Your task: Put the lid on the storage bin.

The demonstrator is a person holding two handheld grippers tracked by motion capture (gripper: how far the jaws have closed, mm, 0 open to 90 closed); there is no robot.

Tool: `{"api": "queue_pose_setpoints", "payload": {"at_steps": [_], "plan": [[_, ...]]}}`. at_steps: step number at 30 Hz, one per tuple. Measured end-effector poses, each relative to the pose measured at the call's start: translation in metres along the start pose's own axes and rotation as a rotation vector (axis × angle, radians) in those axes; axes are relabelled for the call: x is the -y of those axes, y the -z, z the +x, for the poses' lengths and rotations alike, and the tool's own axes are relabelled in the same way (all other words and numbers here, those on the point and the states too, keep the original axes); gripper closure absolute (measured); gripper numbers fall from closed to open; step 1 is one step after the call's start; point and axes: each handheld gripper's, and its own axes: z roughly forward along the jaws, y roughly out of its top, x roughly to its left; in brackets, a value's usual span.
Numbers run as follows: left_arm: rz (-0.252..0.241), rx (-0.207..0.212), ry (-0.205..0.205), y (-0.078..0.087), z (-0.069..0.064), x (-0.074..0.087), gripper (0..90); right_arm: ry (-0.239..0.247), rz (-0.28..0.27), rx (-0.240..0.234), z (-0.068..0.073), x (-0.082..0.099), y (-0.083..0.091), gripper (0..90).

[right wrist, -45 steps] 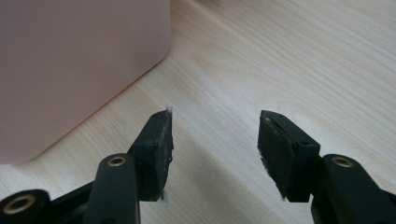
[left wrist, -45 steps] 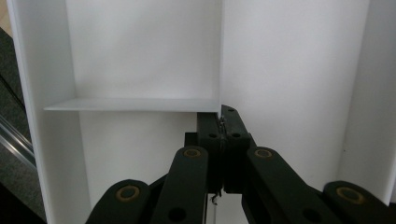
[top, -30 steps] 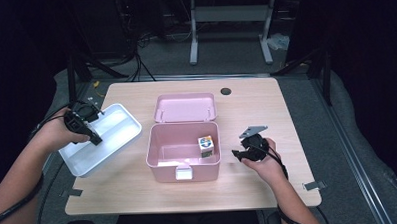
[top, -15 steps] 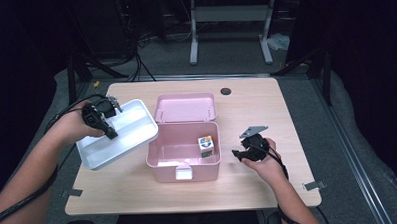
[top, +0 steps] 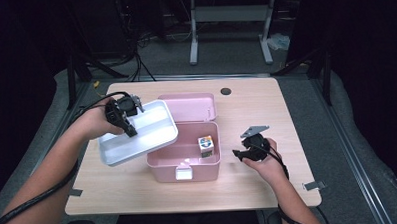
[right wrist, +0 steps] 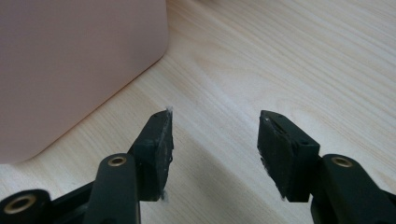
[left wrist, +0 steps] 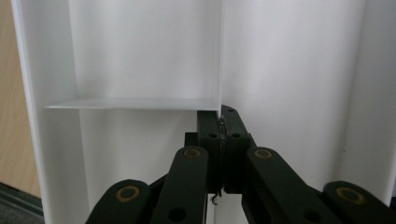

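Note:
A white divided tray [top: 146, 134] hangs tilted in the air, its right edge over the left rim of the open pink box [top: 184, 165]. My left gripper [top: 129, 128] is shut on the tray's inner divider wall [left wrist: 220, 56], jaws pinched together on it [left wrist: 222, 122]. A small colourful carton [top: 205, 146] stands upright inside the box at its right side. The box lid [top: 189, 107] lies open behind it. My right gripper [top: 239, 154] rests low on the table just right of the box, open, nothing between its fingers [right wrist: 215, 140]; the pink box wall [right wrist: 70, 65] is at its left.
The wooden table [top: 256, 110] has free room on its right half and along the front. A dark round hole [top: 226, 91] sits near the back edge. Cables trail off the left side. Tape tabs mark the front corners.
My left gripper has lifted the white tray off the table's left side and carried it right, toward and partly over the pink box. The right gripper has stayed still.

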Motion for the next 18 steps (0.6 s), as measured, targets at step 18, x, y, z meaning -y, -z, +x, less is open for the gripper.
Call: {"api": "queue_pose_setpoints", "payload": {"at_steps": [18], "plan": [[0.042,0.04,-0.185,-0.025,-0.017,-0.057,89.0,-0.015,-0.009,-0.006,-0.003,0.002,0.002,45.0]]}}
